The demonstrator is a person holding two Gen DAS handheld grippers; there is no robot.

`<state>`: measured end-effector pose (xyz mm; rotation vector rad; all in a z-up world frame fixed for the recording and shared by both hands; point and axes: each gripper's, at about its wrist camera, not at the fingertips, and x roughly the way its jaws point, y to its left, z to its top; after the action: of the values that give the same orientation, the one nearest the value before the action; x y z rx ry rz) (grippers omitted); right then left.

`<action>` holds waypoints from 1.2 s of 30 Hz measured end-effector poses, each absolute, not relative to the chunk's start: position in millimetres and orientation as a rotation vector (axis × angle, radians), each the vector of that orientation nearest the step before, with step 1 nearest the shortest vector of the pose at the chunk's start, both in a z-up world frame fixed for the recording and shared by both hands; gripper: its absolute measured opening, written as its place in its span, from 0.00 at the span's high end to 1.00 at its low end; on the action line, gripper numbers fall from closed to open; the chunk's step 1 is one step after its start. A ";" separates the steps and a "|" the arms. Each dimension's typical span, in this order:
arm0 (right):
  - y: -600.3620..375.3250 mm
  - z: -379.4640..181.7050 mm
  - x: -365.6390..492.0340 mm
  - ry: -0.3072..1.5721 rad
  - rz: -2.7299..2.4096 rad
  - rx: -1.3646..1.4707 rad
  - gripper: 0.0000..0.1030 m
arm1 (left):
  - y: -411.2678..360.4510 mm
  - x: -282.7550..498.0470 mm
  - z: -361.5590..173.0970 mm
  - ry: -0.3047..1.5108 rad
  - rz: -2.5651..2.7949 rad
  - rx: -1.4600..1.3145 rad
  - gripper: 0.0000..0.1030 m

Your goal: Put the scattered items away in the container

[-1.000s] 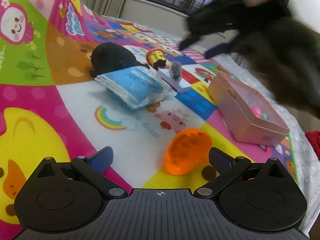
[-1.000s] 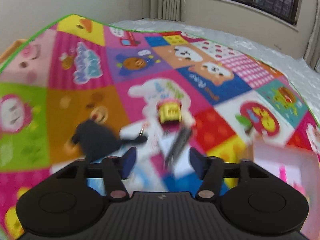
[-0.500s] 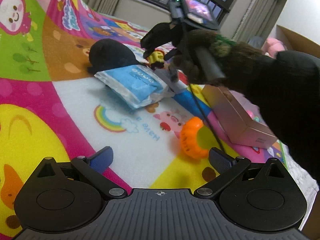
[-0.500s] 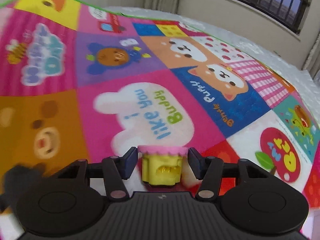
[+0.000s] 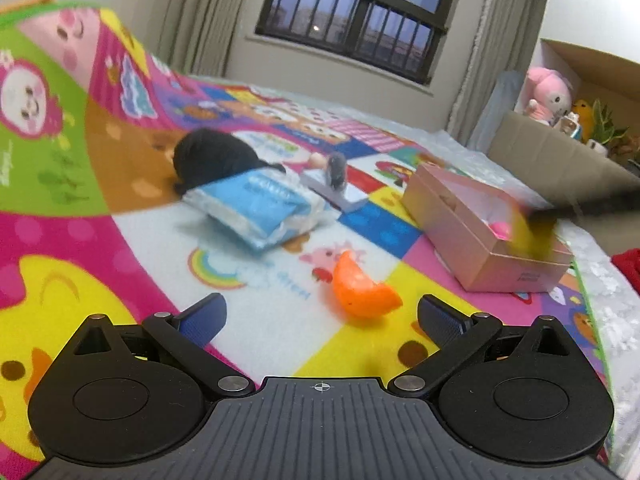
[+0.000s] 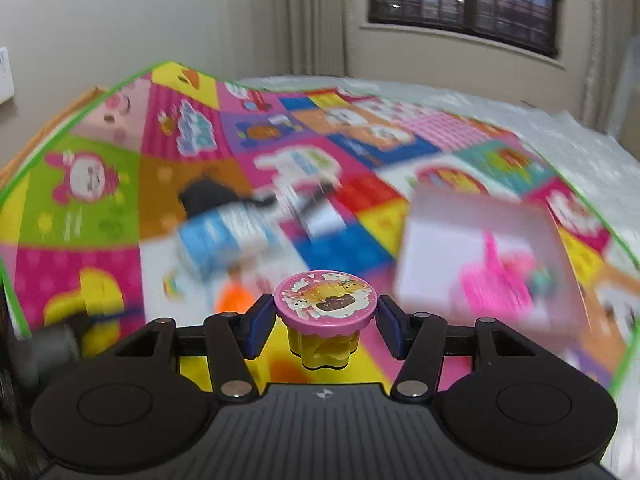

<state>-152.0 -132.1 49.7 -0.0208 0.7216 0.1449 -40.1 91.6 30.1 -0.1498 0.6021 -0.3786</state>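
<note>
My right gripper (image 6: 326,320) is shut on a yellow toy with a pink round lid (image 6: 326,300) and holds it above the mat, left of the pink box (image 6: 476,216). In the left wrist view the toy shows as a yellow blur (image 5: 532,232) over the pink box (image 5: 480,236). My left gripper (image 5: 320,316) is open and empty, low over the mat, with an orange toy piece (image 5: 364,292) just ahead between its fingers. A blue packet (image 5: 260,200), a black pouch (image 5: 216,156) and a small white box with a grey item on it (image 5: 334,184) lie further back.
The colourful play mat (image 5: 80,168) covers a bed. Pink items (image 6: 496,280) lie inside the box. A cardboard box with plush toys (image 5: 548,92) stands at the far right, and a window is behind.
My right gripper has closed on the yellow toy, lifted it and carried it right toward the pink box. The orange toy has rolled over. My left gripper stays open.
</note>
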 end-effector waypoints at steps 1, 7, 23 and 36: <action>-135.9 38.7 -166.4 0.723 0.135 -0.033 0.47 | 85.6 -42.6 31.9 0.613 -0.373 -0.143 0.00; -155.3 -6.3 -229.3 0.597 0.066 -0.136 0.46 | 48.0 -82.7 40.3 0.621 -0.401 -0.007 0.00; -205.5 -49.5 -280.6 0.424 0.099 -0.021 0.19 | 2.2 -116.2 16.1 0.659 -0.326 0.228 0.00; -259.6 -58.1 -263.5 0.443 0.045 0.194 0.00 | 20.4 -117.6 23.6 0.670 -0.325 0.130 0.00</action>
<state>-263.5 -259.6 -58.1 0.1937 0.4428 0.0449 -117.6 20.4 23.6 0.1302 0.6703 -0.3251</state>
